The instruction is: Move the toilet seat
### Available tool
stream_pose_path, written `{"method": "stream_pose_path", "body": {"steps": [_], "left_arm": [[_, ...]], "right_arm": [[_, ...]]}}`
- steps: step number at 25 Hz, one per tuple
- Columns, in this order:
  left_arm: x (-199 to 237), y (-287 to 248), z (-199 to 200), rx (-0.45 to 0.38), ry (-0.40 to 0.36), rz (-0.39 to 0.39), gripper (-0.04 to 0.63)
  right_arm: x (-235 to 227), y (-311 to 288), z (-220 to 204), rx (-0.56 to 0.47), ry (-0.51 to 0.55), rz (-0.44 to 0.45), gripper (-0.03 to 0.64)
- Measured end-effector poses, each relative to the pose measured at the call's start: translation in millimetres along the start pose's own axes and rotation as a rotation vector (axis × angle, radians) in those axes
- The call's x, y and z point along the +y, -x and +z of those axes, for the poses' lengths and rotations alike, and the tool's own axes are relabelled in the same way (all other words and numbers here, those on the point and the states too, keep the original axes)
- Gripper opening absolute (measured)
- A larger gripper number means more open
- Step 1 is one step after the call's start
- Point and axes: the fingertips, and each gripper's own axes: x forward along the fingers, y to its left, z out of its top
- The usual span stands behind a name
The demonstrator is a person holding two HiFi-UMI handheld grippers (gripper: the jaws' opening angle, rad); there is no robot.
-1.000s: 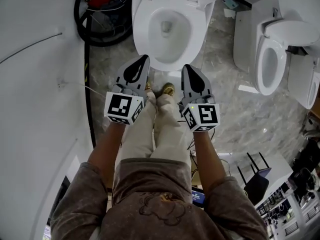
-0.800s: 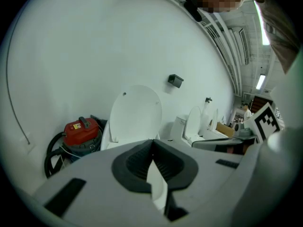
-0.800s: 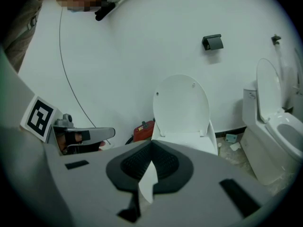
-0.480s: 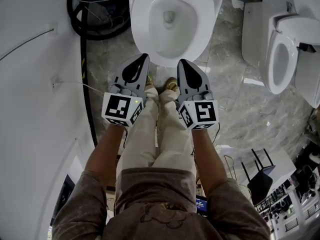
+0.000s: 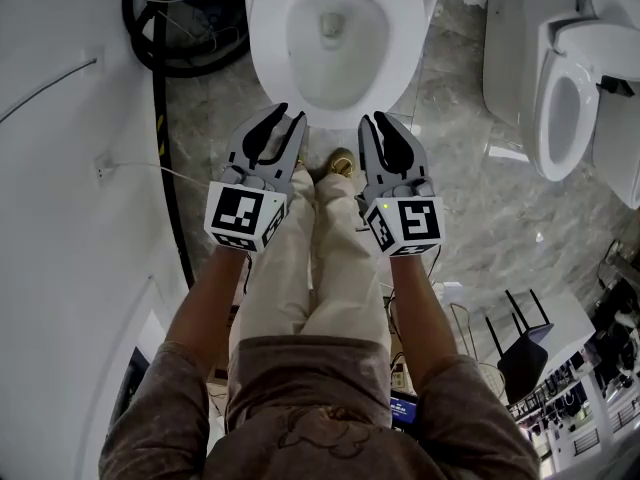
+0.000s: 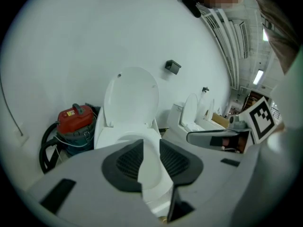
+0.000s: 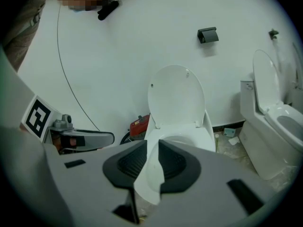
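Toilet seat (image 5: 264, 50) lies flat on the bowl rim, the lid (image 6: 131, 96) upright against the wall behind it. The toilet stands at the wall edge of the marble floor (image 5: 470, 198). A red vacuum cleaner (image 6: 75, 119) with coiled black hose sits in the floor corner to its left, and a second toilet (image 5: 565, 108) stands well apart to the right.

Left gripper (image 5: 288, 118) and right gripper (image 5: 378, 120) are held side by side above the person's legs, both aimed at the front of the bowl and short of touching it. The jaws of each have just been opening and stand a narrow way apart. Nothing is gripped: the left gripper view and the right gripper view both show only the distant white bowl through the gap.
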Motion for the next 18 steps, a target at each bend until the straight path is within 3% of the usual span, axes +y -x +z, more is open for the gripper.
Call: {"method": "stream_pose_path", "body": {"steps": [3, 9, 14, 18], "left_arm": [[-4.9, -6.3, -6.5, 0.016, 0.03, -0.021, 0.148], [-1.9, -13.8, -22.9, 0.058, 0.124, -0.051, 0.338], [8.5, -15.7, -35.9, 0.086, 0.16, -0.024, 0.397], [20.2, -19.3, -51.7, 0.111, 0.204, -0.001, 0.41]], "right_arm": [[-6.6, -0.8, -6.4, 0.016, -0.023, 0.002, 0.115], [-17.5, -2.6, -24.2, 0.057, -0.049, -0.009, 0.25], [-39.0, -1.1, -34.7, 0.058, -0.133, -0.038, 0.418], [-57.1, -6.4, -54.7, 0.095, -0.194, -0.062, 0.49]]}}
